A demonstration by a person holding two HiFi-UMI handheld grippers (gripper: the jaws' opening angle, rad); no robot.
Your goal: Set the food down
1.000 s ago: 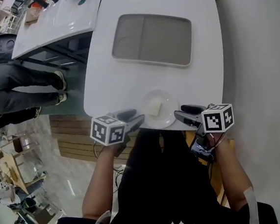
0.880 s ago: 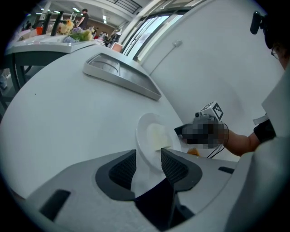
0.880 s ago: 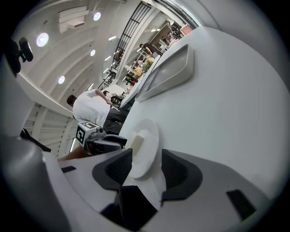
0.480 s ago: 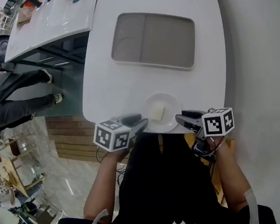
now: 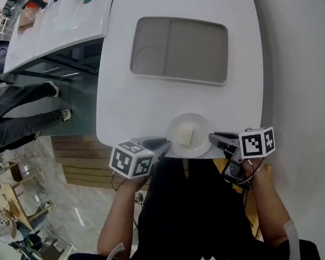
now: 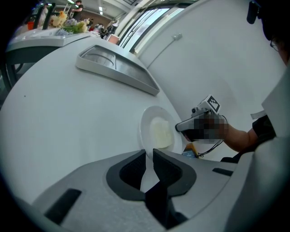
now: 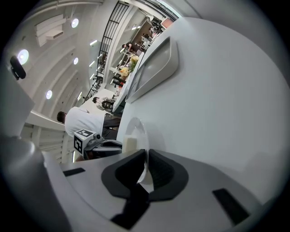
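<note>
At opposite rims of the plate, left tool and right tool closing, pinching rim; food on plate.

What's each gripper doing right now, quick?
Left gripper: jaws closing, pinching the near rim of the plate.
Right gripper: jaws closing, pinching the plate's opposite rim.

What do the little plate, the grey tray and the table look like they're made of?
The plate: white, smooth and shiny, thin rim; likely glazed ceramic or melamine.
The tray: matte grey, moulded compartments with rounded corners; probably plastic.
The table: plain white, smooth, faint sheen; maybe laminate or painted board, hard to tell.
</note>
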